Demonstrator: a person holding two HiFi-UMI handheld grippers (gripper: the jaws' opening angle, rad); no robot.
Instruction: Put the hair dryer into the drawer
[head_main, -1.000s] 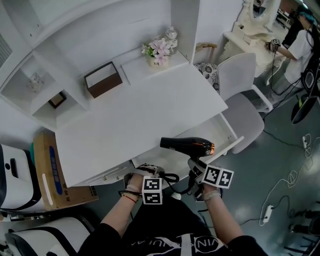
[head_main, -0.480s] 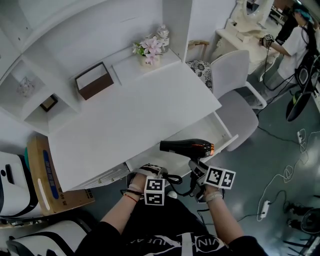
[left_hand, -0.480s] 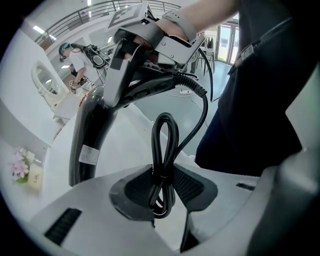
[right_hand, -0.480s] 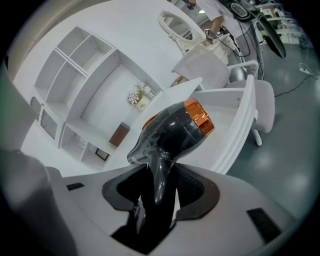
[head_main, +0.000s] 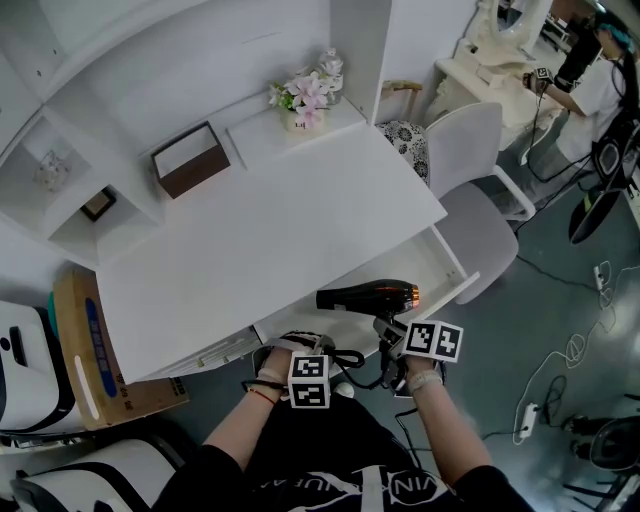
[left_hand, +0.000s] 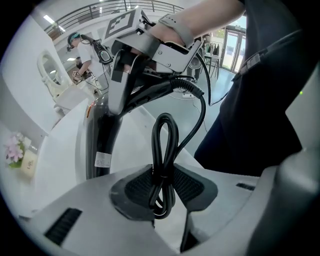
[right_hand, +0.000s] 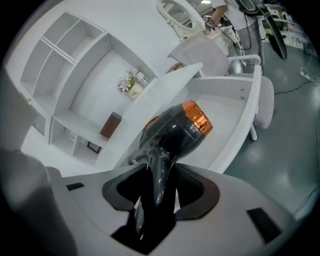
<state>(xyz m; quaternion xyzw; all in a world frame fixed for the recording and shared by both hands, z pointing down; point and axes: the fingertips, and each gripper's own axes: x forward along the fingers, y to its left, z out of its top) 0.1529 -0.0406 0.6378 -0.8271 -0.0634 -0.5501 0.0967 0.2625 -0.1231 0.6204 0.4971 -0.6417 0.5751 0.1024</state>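
Note:
The black hair dryer (head_main: 362, 297) with its orange ring hangs level over the front of the open white drawer (head_main: 443, 262). My right gripper (head_main: 388, 327) is shut on the dryer's handle (right_hand: 159, 180), and the barrel (right_hand: 177, 131) points away over the drawer (right_hand: 227, 112). My left gripper (head_main: 303, 347) sits just left of it, near the person's lap. It is shut on a folded loop of the dryer's black cord (left_hand: 163, 170). In the left gripper view the cord runs up to the dryer (left_hand: 100, 135) in the right gripper (left_hand: 131, 70).
The white desk top (head_main: 260, 240) carries a brown box (head_main: 190, 158) and a flower vase (head_main: 305, 105) at the back. A white chair (head_main: 475, 175) stands right of the drawer. A cardboard box (head_main: 85, 340) sits at the left. Cables lie on the floor (head_main: 560, 370).
My right gripper has sunk a little with the dryer toward the open drawer. My left gripper has held its place with the cord.

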